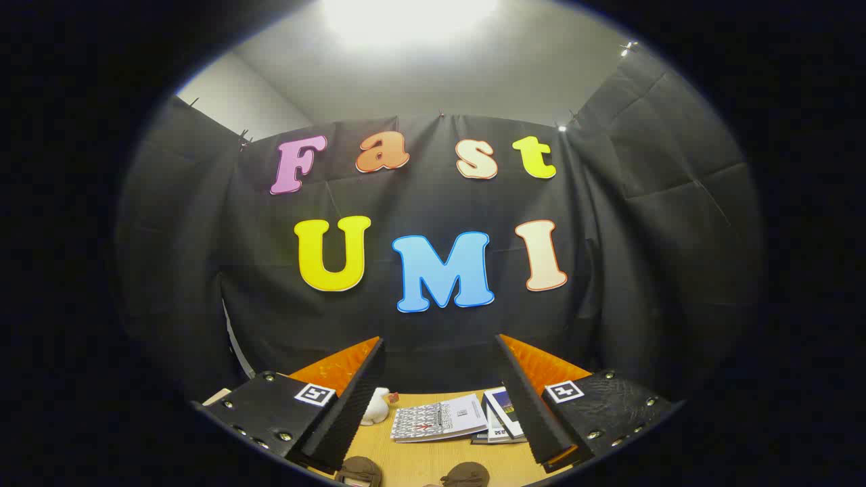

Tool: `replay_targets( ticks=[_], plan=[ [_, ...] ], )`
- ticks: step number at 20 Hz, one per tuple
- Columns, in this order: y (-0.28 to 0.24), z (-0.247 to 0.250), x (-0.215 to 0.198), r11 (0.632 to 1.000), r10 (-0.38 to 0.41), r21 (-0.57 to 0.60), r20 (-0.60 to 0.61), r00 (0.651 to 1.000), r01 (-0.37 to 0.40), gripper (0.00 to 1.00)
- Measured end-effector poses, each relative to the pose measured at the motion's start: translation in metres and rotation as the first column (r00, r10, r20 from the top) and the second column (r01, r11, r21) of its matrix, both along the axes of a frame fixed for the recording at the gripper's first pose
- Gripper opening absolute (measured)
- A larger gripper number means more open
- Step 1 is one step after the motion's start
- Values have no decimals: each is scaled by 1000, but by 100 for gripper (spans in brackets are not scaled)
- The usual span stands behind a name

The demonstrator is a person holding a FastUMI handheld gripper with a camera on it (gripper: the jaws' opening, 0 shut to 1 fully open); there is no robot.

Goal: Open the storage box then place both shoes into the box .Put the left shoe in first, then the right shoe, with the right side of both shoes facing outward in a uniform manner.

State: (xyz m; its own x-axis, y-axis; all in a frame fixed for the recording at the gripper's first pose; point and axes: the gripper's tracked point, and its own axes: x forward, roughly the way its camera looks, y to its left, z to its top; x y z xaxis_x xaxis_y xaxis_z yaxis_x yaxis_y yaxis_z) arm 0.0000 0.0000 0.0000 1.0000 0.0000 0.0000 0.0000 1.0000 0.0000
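Down on the wooden table [433, 460], well below where the gripper [440, 352] is pointing, sits pretty much everything. The gripper is tipped up toward the booth's black cloth wall [609, 270], jaws spread wide with nothing between them but air. Each finger carries a small square black-and-white marker [315, 394] near its base.

Between the fingers and past them, lying flat on the table, is a booklet [440, 419] with a patterned cover, and just right of it a small stack of other booklets [502, 416], partly tucked behind the right finger. A little white soft toy [376, 407] sits right beside the left finger's inner edge.

The shoes: two brown rounded shapes peek in at the near edge of the table, below the fingers, one nearer the left finger [360, 470] and one toward the middle [465, 474]. Only their tops show, so I can't tell which is left or right, or which way they face.

Overhead, a bright light [406, 13] glares off the pale ceiling.
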Motion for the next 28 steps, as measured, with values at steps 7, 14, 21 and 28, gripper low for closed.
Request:
replay_targets(
  ticks=[7, 14, 21, 28],
  plan=[
    [11, -2, 9, 1000, 20, 0, -20, 1000, -20, 97],
    [29, -18, 13, 998, 63, 8, -40, 997, -62, 97],
    [62, -54, 22, 988, 152, 33, -105, 983, -150, 97],
    [116, -124, 16, 934, 356, 133, -245, 902, -332, 97]
  ],
)
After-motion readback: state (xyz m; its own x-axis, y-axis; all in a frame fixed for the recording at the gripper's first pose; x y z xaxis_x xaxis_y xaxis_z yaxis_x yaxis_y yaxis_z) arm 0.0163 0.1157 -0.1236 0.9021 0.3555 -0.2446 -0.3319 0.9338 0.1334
